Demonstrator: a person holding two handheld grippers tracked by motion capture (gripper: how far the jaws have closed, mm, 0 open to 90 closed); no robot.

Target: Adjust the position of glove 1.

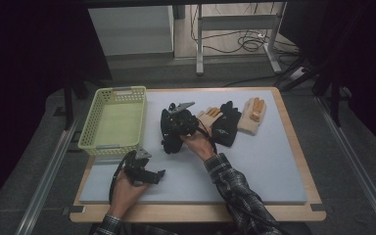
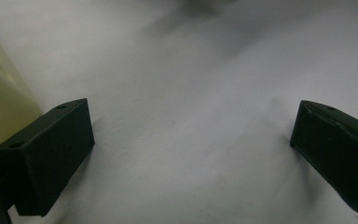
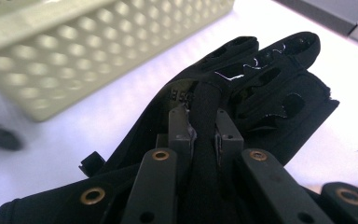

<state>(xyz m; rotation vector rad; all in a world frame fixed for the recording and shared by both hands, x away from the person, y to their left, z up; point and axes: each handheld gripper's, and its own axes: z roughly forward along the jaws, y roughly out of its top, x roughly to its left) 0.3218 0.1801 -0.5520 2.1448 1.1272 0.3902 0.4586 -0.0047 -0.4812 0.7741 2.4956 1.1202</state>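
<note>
The right gripper [image 3: 204,140] has its two narrow grey pads pinched together on a fold of a black glove [image 3: 261,88]; no gap shows between pads and fabric, so it is clamped on that glove. The cloth looks soft and matte, knit-like, with glossy black patches along the fingers that catch the light. In the high view the same black glove [image 1: 170,134] sits under the right gripper [image 1: 178,121], just right of the basket [image 1: 89,128], on the pale grey mat [image 1: 254,166]; the mat is smooth and flat, laid on a wooden table [image 1: 293,214] with rounded corners.

The basket is pale yellow-green plastic, rectangular, its walls pierced with rows of round holes. The left gripper [image 1: 149,175] lies low over the mat near the basket's front corner; its blocky black jaws stand wide apart with bare mat between them.

Right of the held glove lie a tan glove [image 1: 208,116], a second black glove [image 1: 226,125] partly over it, and another tan glove [image 1: 252,115] with orange fingertips; they touch or overlap in a row.
</note>
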